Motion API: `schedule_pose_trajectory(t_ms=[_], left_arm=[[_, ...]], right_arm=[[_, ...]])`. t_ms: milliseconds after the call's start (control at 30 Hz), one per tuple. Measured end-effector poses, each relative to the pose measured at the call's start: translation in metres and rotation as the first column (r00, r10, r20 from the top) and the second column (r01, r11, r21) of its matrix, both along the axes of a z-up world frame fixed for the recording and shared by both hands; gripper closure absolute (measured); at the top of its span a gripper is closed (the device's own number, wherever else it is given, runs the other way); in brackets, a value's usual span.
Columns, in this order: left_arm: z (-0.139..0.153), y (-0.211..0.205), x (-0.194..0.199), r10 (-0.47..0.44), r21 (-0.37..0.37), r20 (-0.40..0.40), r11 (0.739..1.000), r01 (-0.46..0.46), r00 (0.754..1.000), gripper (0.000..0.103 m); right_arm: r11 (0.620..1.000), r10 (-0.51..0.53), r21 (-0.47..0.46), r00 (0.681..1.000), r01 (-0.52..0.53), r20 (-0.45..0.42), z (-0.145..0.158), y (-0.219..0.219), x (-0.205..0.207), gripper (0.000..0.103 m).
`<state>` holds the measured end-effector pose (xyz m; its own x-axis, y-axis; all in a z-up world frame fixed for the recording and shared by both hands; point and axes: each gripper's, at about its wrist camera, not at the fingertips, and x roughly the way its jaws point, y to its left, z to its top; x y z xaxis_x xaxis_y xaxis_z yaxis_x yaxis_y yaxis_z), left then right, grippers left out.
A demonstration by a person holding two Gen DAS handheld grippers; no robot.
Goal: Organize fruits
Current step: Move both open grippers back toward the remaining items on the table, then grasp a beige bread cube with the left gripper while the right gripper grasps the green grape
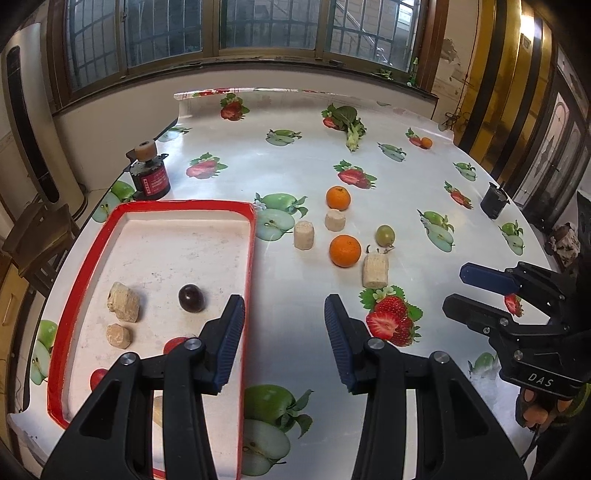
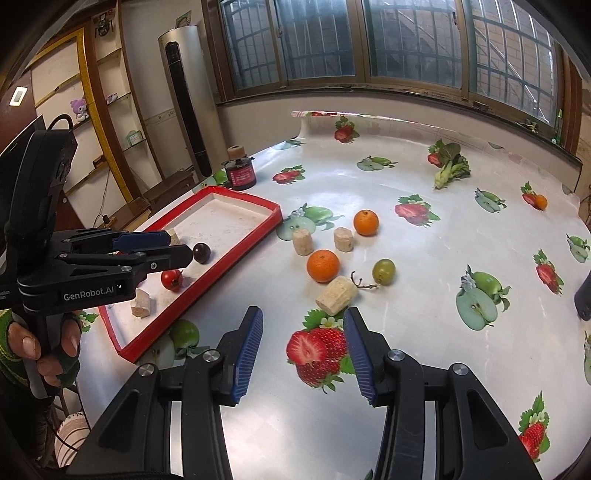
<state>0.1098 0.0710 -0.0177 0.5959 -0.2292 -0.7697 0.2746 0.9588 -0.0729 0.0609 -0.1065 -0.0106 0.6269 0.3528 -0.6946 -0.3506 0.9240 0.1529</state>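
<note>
Under barred windows (image 1: pixel 221 33), fruit-print tablecloth (image 1: pixel 306 350)

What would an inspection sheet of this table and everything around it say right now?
Surface: fruit-print tablecloth.
Job's things: red-rimmed tray holds a dark plum and cherry tomato; two oranges and a green grape lie outside on the cloth.
Clutter: cork pieces, bok choy, dark jar.
Grippers: left gripper and right gripper open, empty.
Cables: black cable behind the left gripper.
Surroundings: barred windows, tower air conditioner.
</note>
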Motion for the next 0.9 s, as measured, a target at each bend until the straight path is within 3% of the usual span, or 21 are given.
schedule_pose_trajectory(t_ms=[433, 900], left_arm=[[-0.010, -0.039, 0.006, -0.084, -0.026, -0.038, 0.996, 0.083, 0.996, 0.060], [-0.054, -0.097, 0.039, -0.163, -0.069, -0.159, 0.986, 0.153, 0.974, 0.060]], right_arm=[[0.998, -0.062, -0.004, 0.998, 0.062, -0.011, -0.005, -0.028, 0.013, 0.056], [0.993, -0.111, -0.055, 0.990, 0.107, -0.085, -0.038, -0.030, 0.094, 0.058]])
